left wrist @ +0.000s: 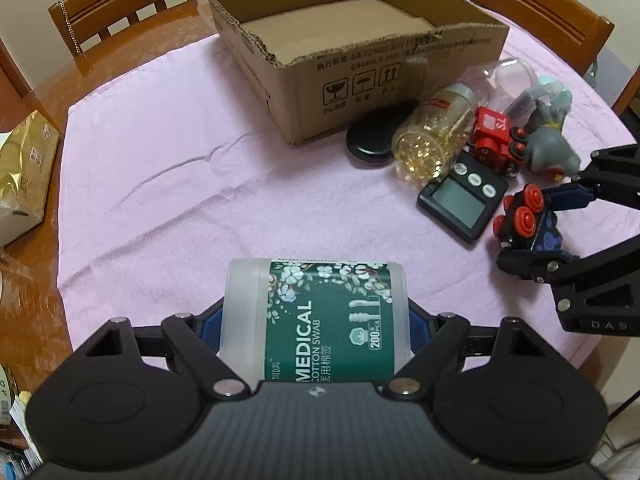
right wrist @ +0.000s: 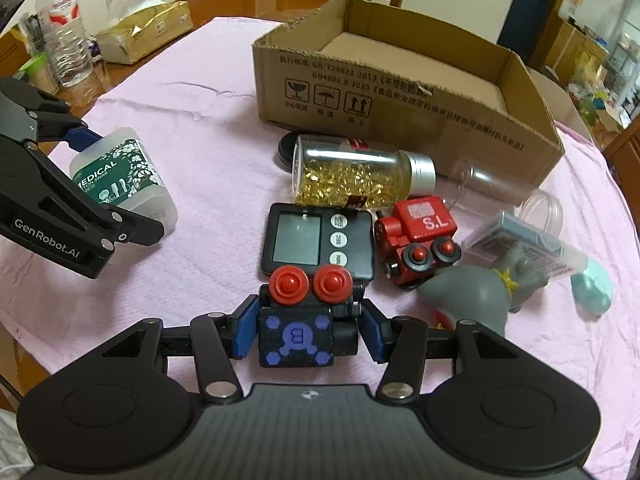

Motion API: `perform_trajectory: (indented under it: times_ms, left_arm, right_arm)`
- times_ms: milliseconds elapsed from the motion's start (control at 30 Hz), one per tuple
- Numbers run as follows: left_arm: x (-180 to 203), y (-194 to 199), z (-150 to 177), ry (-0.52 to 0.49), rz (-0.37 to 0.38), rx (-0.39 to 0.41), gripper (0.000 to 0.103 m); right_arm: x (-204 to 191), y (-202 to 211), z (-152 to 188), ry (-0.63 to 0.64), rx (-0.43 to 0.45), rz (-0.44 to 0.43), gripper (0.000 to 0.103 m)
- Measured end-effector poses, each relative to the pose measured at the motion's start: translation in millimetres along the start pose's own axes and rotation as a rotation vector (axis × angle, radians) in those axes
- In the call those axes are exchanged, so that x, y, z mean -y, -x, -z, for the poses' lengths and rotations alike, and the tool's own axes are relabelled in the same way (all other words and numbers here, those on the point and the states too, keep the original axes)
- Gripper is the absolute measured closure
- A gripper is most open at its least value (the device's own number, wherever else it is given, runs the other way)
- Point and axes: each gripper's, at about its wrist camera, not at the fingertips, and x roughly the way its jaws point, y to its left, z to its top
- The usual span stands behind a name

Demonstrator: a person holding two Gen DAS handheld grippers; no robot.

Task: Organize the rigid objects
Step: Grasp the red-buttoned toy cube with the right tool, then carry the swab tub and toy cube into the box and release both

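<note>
A white cotton swab jar (left wrist: 320,312) with a green "MEDICAL" label lies on its side on the pink cloth. My left gripper (left wrist: 316,320) is shut on it, blue pads against both ends; the right wrist view shows the same gripper (right wrist: 120,184) and jar (right wrist: 120,176) at the left. My right gripper (right wrist: 310,332) is shut on a black toy train car (right wrist: 298,336) with red wheels and a blue emblem. The left wrist view shows that gripper (left wrist: 536,228) and car (left wrist: 524,216) at the right. An open cardboard box (left wrist: 360,80) stands behind.
Between the box (right wrist: 400,108) and my right gripper lie a capsule bottle (right wrist: 352,178), a digital timer (right wrist: 316,240), a red toy train (right wrist: 416,232), a grey elephant toy (right wrist: 472,300), a black lid (right wrist: 286,146) and a clear jar (right wrist: 500,184). A gold bag (right wrist: 140,32) and water bottle (right wrist: 60,28) stand far left.
</note>
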Motion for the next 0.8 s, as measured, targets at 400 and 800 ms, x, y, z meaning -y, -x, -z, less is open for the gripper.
perform_trajectory:
  times_ms: [400, 800]
  left_arm:
    - [15, 62, -38, -0.009, -0.018, 0.07, 0.02]
    - [23, 65, -159, 0.037, -0.065, 0.228, 0.02]
  right_arm:
    - [33, 45, -34, 0.186, 0.044, -0.115, 0.046]
    - [105, 70, -99, 0.203, 0.157, -0.154, 0.046]
